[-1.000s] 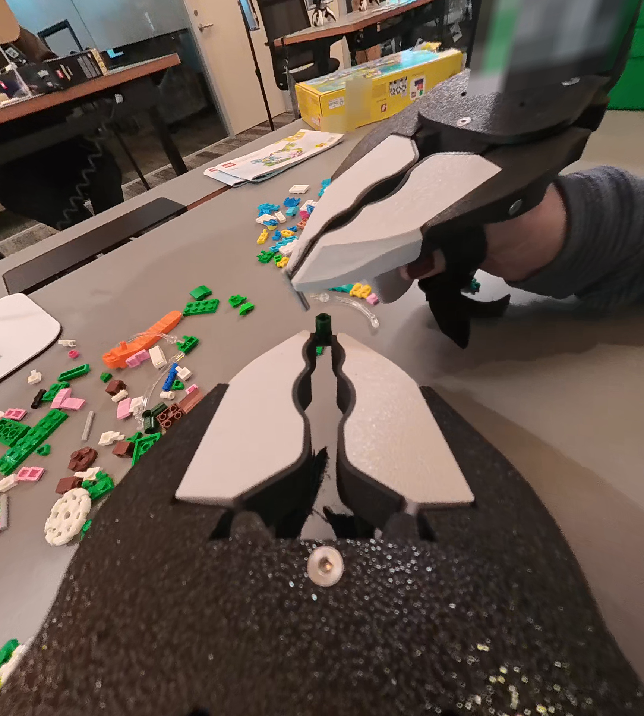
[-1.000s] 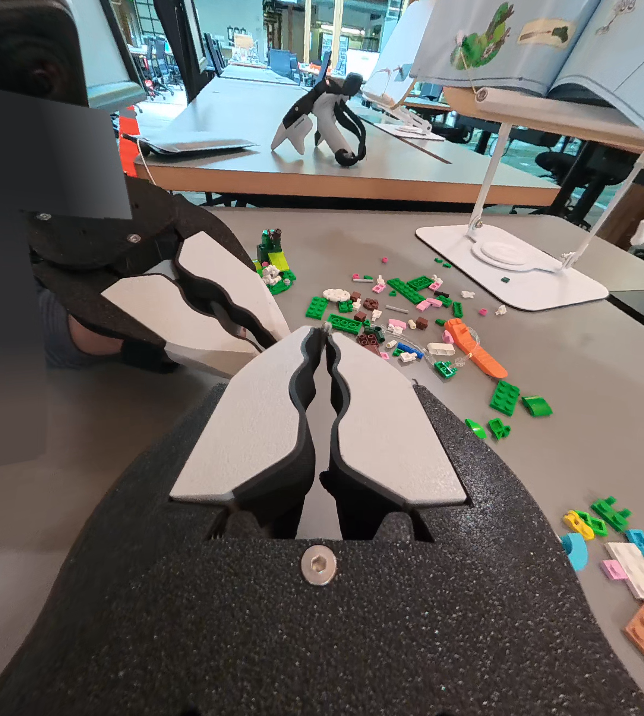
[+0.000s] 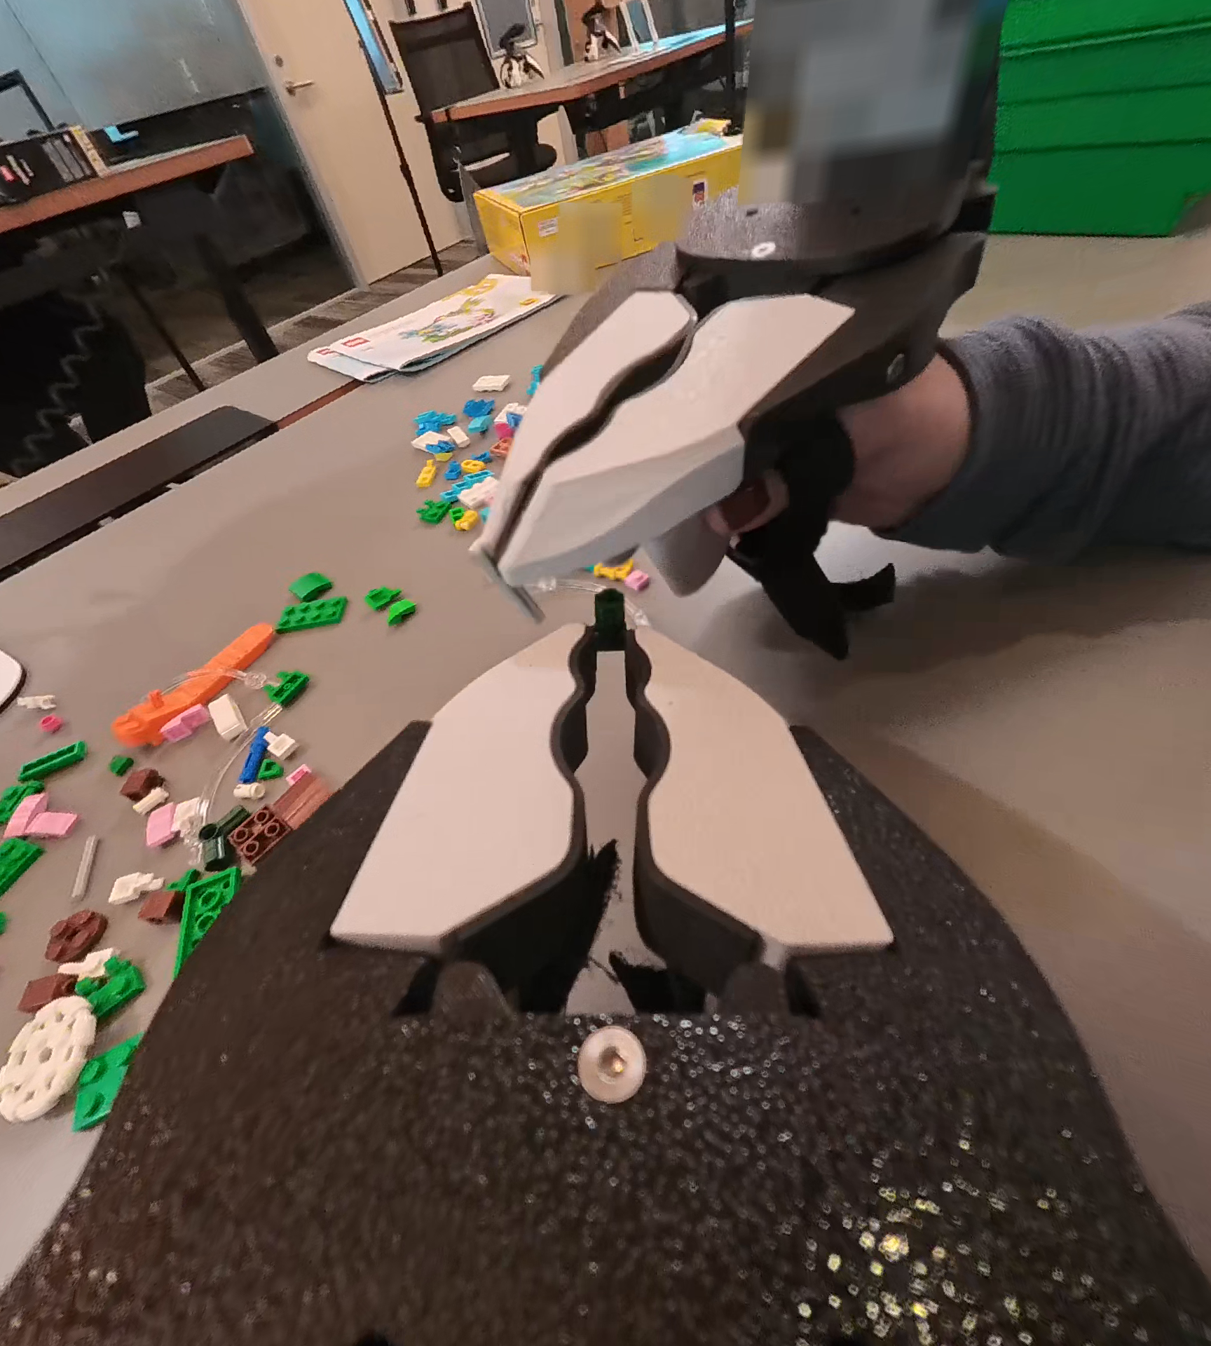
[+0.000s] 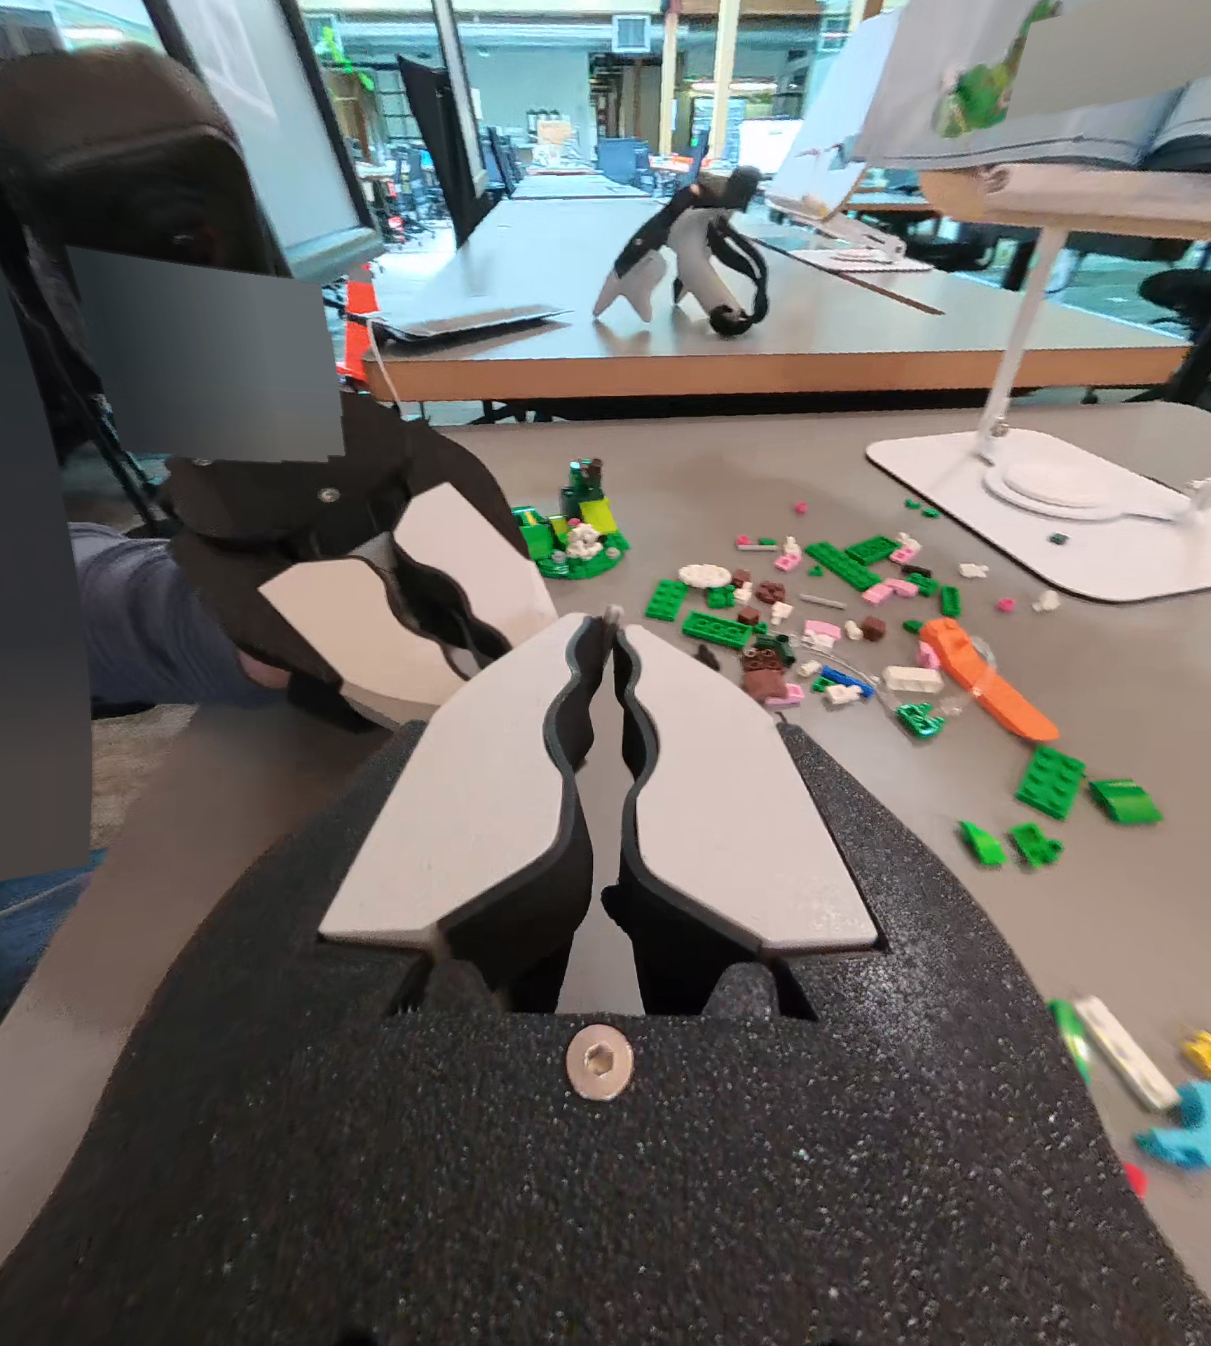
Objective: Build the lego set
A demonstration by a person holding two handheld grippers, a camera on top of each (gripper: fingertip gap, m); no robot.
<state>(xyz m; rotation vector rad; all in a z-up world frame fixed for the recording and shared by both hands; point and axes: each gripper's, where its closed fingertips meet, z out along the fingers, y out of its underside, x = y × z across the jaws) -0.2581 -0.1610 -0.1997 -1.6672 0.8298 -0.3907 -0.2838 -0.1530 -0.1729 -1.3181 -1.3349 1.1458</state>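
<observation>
- We see left gripper point(image 3: 608, 635) jaws clamped on a small dark green piece point(image 3: 610, 616) poking up past its tips, above the grey table point(image 3: 1025, 765).
- Right gripper point(image 3: 508, 564) jaws together, pinching a thin grey rod point(image 3: 521, 591) that sticks out of its tips, just beside the green piece, not touching.
- Loose lego pieces point(image 4: 843, 626) lie scattered on the table; a partly built green model point(image 4: 577, 528) stands behind them.
- Orange carrot-shaped piece point(image 3: 195, 688) sits among the loose pieces.
</observation>
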